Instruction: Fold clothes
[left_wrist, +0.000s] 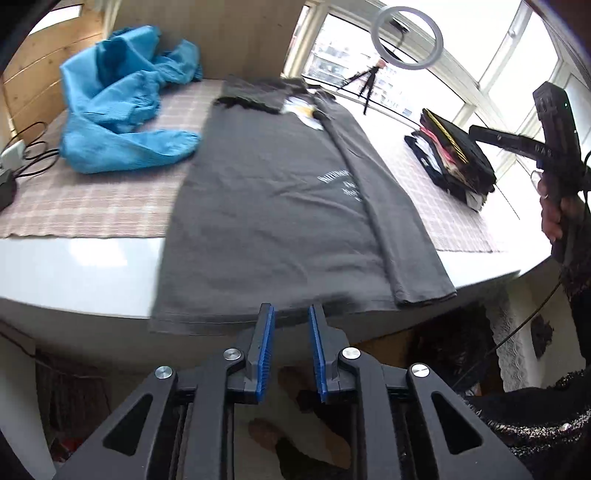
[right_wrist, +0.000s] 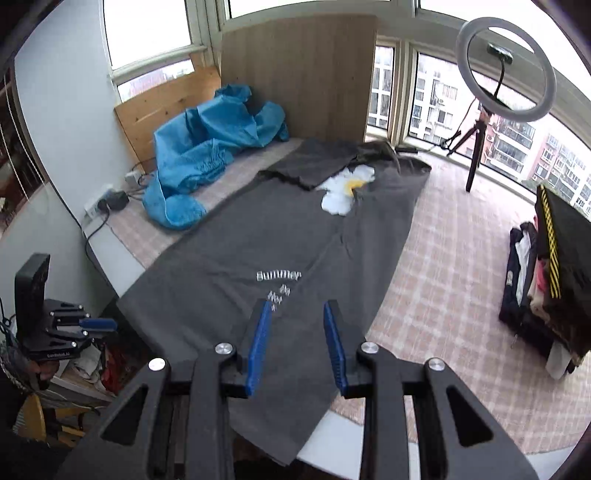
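Observation:
A dark grey T-shirt (left_wrist: 277, 192) (right_wrist: 258, 251) with white lettering lies lengthwise on the checked tablecloth (right_wrist: 443, 288), its hem hanging over the near table edge. One long side is folded inward as a strip (left_wrist: 388, 221), and a sleeve is folded across the top. My left gripper (left_wrist: 291, 314) hovers just off the near edge at the hem, open by a narrow gap with nothing between its blue pads. My right gripper (right_wrist: 297, 306) is above the lower part of the shirt, open and empty. Each gripper also shows at the edge of the other's view, hand-held.
A crumpled blue garment (left_wrist: 122, 110) (right_wrist: 207, 155) lies at the back left. A stack of folded clothes (left_wrist: 454, 162) (right_wrist: 546, 280) sits on the right. A ring light (right_wrist: 462, 66) on a tripod stands by the windows. Power strip and cables (right_wrist: 110, 201) lie at the left edge.

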